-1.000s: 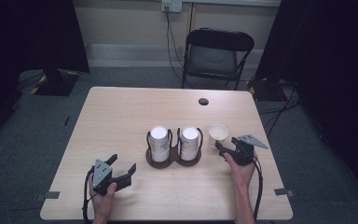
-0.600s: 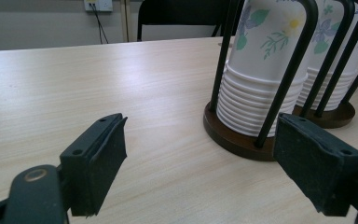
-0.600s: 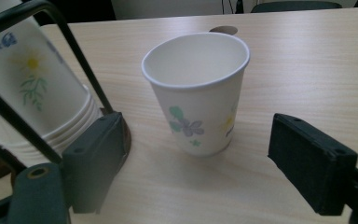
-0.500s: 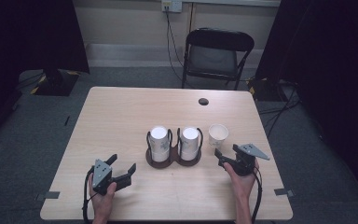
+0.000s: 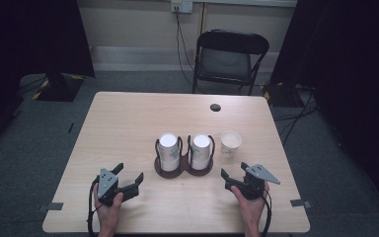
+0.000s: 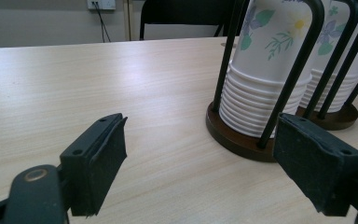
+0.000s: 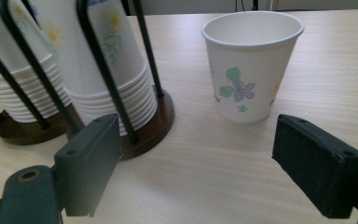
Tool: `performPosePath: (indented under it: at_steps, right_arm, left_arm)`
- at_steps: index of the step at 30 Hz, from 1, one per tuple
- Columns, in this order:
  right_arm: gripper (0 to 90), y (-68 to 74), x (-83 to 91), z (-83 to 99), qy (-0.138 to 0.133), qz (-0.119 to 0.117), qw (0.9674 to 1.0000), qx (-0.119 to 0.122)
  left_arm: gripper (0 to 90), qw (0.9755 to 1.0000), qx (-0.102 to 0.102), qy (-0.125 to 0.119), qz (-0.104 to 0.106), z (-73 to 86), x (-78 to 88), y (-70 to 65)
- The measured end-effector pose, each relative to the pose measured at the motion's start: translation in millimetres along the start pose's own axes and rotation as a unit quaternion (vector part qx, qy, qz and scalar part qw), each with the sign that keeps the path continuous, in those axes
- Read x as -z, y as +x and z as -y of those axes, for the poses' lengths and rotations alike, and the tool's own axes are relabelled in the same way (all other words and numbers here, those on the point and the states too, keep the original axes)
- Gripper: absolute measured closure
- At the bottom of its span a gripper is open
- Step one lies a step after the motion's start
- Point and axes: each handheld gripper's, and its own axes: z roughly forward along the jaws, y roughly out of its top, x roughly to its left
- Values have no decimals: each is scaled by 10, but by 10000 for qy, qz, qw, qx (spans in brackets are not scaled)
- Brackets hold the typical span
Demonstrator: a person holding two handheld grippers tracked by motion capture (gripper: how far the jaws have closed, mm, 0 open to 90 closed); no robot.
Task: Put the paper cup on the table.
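High view, two cup stacks (image 5: 184, 148), one cup (image 5: 231, 143)

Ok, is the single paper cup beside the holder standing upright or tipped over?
Upright. The single paper cup stands on its base on the table, open rim up, apart from the cup holder. It looks empty inside.

Soft, even light fell from above on the desk (image 5: 128, 123), whose pale wood stood bright against a dim room with near-black curtains at both sides. Shadows under the cup holder (image 5: 182, 168) were faint and short. In both gripper views a mild sheen lay on the wood, and the near black pads looked slightly soft.
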Motion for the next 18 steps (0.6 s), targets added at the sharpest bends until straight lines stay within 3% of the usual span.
performPosePath:
  at_steps: [10,18]
  right_arm:
    - [144,248,139,161,-273,-75,9996,35]
    - [140,253,136,203,-246,-38,9997,-4]
  left_arm:
    - [173,10000,-12,4,3,0,2,-3]
    - [173,10000,-2,-6,-4,1,1,-1]
